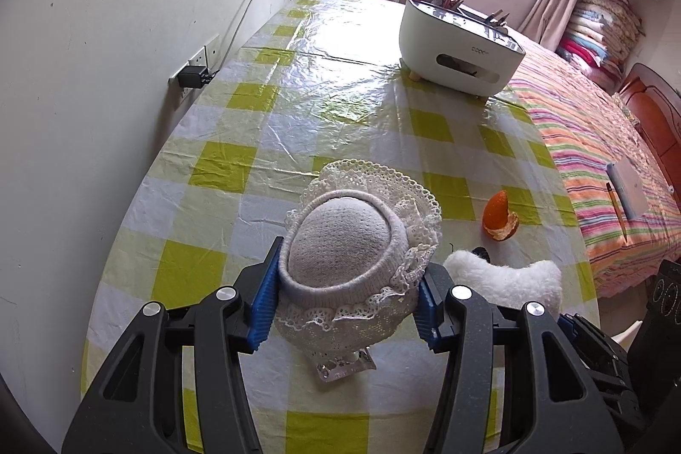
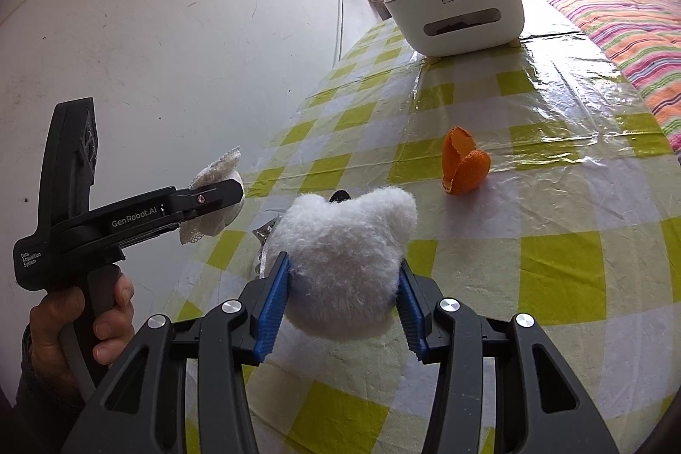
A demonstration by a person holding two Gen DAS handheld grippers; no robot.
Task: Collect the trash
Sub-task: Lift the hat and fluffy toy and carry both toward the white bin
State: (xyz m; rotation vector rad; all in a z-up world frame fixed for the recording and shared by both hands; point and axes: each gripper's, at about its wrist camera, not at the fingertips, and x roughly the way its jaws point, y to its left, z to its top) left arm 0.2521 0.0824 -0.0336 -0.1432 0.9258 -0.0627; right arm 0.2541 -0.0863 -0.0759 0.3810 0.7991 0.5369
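Note:
My left gripper is shut on a grey knitted cap with a white lace brim, held above the checked table. Seen from the right wrist view, the same left gripper holds the lace cap near the wall, with a person's hand on its handle. My right gripper is shut on a white fluffy plush thing, which also shows at the lower right of the left wrist view as a fluffy plush thing. An orange peel lies on the tablecloth beyond it; the peel sits right of the cap. A clear wrapper lies under the cap.
A white organiser box with pens stands at the far end of the green-and-white checked table. A striped bed with a notebook runs along the table's right side. A wall with a socket and plug borders the left.

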